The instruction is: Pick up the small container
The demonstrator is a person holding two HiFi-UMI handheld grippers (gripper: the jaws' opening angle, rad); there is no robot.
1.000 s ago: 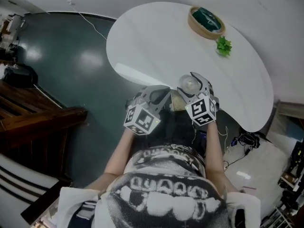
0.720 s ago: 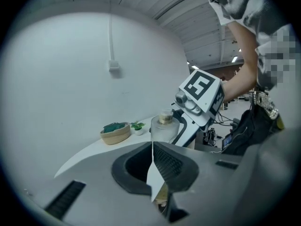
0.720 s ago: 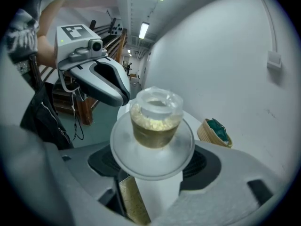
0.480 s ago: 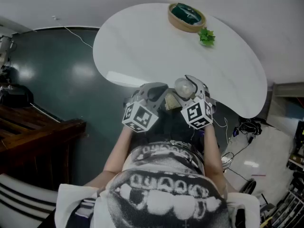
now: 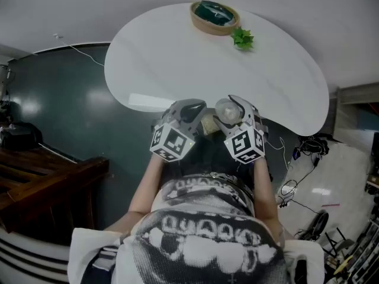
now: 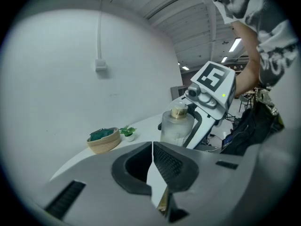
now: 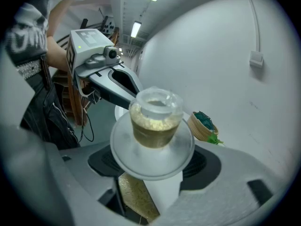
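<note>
The small container is a frosted round bottle with a gold neck, and my right gripper is shut on it just past the near edge of the white table. In the right gripper view the small container fills the gap between the two dark pads, which press on its sides. My left gripper hangs beside it on the left, shut and holding nothing. In the left gripper view its jaws meet tip to tip, and the small container stands just beyond them in the other gripper.
A woven basket with something dark green inside and a small green plant sit at the table's far edge. Dark wooden furniture stands at the left. Cables lie on the floor at the right.
The head view has swung, so the table and basket sit further left and higher in the picture. Both grippers stay side by side, the container still held in the right one.
</note>
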